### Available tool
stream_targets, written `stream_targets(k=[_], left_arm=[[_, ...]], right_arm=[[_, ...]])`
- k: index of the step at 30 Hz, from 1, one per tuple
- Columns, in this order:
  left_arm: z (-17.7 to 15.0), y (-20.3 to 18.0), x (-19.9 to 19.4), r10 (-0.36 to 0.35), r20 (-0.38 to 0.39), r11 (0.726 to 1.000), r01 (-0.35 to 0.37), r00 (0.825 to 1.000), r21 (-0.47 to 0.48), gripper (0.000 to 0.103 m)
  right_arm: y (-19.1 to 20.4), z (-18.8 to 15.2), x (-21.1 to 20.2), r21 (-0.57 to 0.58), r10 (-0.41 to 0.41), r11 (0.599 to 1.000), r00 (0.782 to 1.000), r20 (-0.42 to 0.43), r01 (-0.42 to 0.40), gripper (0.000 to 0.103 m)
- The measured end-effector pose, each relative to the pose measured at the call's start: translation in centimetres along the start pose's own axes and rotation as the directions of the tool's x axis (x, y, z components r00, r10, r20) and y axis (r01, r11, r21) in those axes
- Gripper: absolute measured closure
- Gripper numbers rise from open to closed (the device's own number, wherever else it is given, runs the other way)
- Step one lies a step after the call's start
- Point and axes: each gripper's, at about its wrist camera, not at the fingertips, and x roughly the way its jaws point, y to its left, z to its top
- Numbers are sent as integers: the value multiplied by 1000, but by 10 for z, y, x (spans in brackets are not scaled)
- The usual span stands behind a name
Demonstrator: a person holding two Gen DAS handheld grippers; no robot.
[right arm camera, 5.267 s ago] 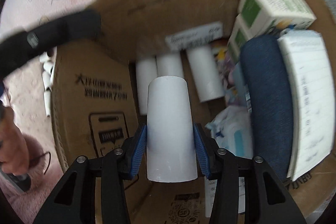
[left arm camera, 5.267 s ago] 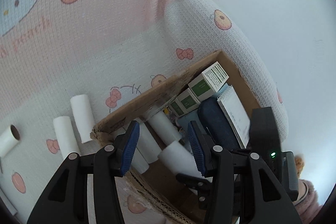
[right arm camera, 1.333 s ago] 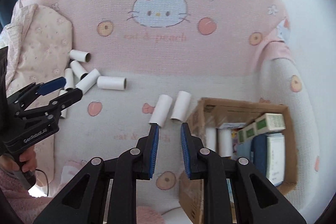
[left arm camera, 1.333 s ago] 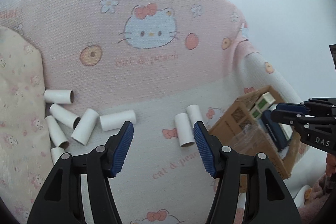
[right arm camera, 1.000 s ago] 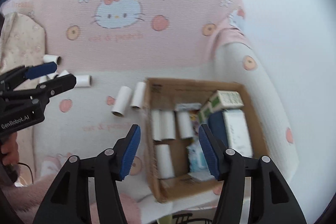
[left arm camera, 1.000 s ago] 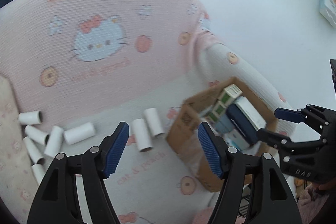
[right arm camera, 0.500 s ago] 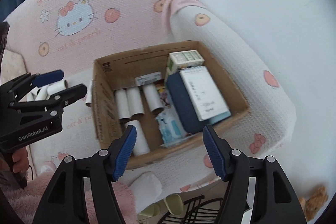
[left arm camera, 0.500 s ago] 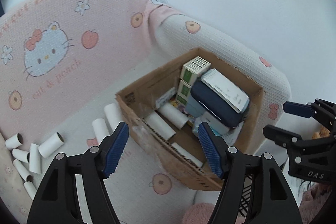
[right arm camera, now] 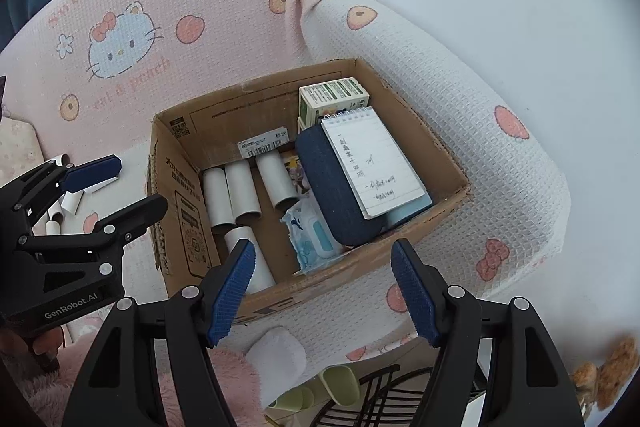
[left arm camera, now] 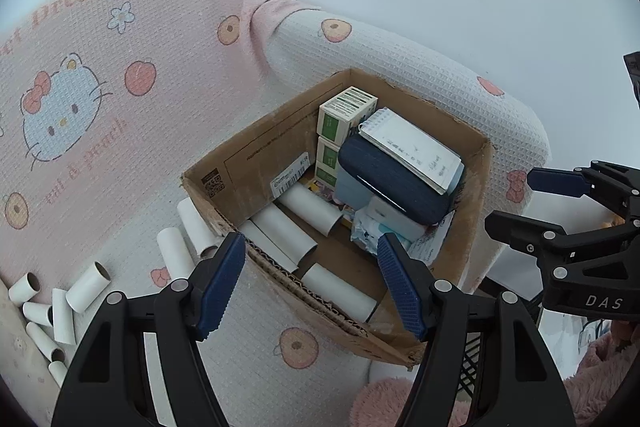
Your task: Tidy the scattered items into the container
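A brown cardboard box [left arm camera: 248, 159] [right arm camera: 400, 95] sits on the sofa seat beside the armrest. It holds several white paper tubes [left arm camera: 286, 227] [right arm camera: 240, 193], green boxes [left arm camera: 346, 111], a navy pouch [right arm camera: 332, 187] and a notepad [right arm camera: 370, 159]. Two tubes [left arm camera: 192, 227] lie on the seat against the box; several more [left arm camera: 60, 303] lie farther left. My left gripper [left arm camera: 312, 283] is open and empty above the box's near corner. My right gripper [right arm camera: 324, 291] is open and empty above the box's front wall.
The sofa has a pink and white cartoon-cat cover [left arm camera: 80, 107] and a padded armrest [right arm camera: 460, 107] right of the box. A black wire rack [right arm camera: 380, 399] and pale slippers [right arm camera: 332, 387] stand on the floor below. A floral cushion [right arm camera: 16, 151] lies at far left.
Both grippers swung right from the loose tubes to above the box. The right gripper's jaws went from nearly shut to wide open. The tube it held 5 s ago now lies in the box.
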Motion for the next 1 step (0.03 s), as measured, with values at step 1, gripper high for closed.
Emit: stream_targets(k=[1], left_arm=[[0,1,0,7,-3,1000,-7,1000,-3,31]], right_arm=[[0,0,1,0,1,1000,1000,-1,-1,34]])
